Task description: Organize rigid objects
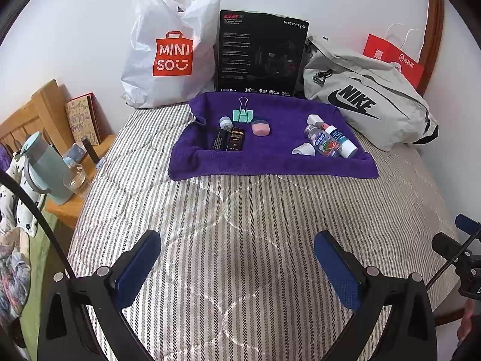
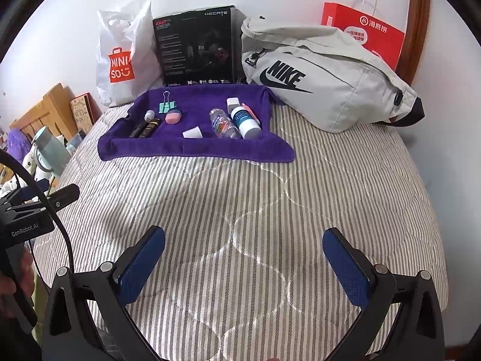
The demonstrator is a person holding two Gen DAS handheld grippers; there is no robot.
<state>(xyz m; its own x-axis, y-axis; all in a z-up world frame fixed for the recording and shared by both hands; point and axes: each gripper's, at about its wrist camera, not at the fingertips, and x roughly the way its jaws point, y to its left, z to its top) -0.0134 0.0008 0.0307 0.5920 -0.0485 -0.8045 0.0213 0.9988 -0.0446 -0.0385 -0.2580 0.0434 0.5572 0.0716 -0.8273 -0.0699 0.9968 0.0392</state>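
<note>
Nearest my cameras, both tools hang over the striped quilt [image 1: 240,240] with nothing between their blue pads. My left gripper [image 1: 237,240] is spread wide, and my right gripper [image 2: 244,237] is spread just as wide; neither touches anything.

Beyond them, well apart from both, I see the purple towel [image 1: 270,165] laid on the quilt, its edges turned up a little like a shallow tray. On its left part lie two dark boxes [image 1: 230,140] side by side, touching, with a small grey-capped vial [image 1: 225,121] just behind them. A green binder clip [image 1: 243,114] sits behind that, and a pink case [image 1: 261,128] lies just right of the boxes. On the towel's right part I find a white cup [image 1: 303,149] tipped on its side, then a clear bottle [image 1: 323,141] lying down beside it, touching a white bottle [image 1: 342,141] with a dark cap, also lying down. A white eraser-like block [image 1: 314,118] and a pink stick [image 2: 251,111] lie behind those two bottles.

Farthest off, against the wall, stand a white Miniso bag [image 1: 171,51], a black box [image 1: 261,54], a grey Nike bag [image 1: 360,102] and a red paper bag [image 2: 366,33]. Off the bed's left side, a wooden stand [image 1: 60,210] carries a teal flask [image 1: 48,168].
</note>
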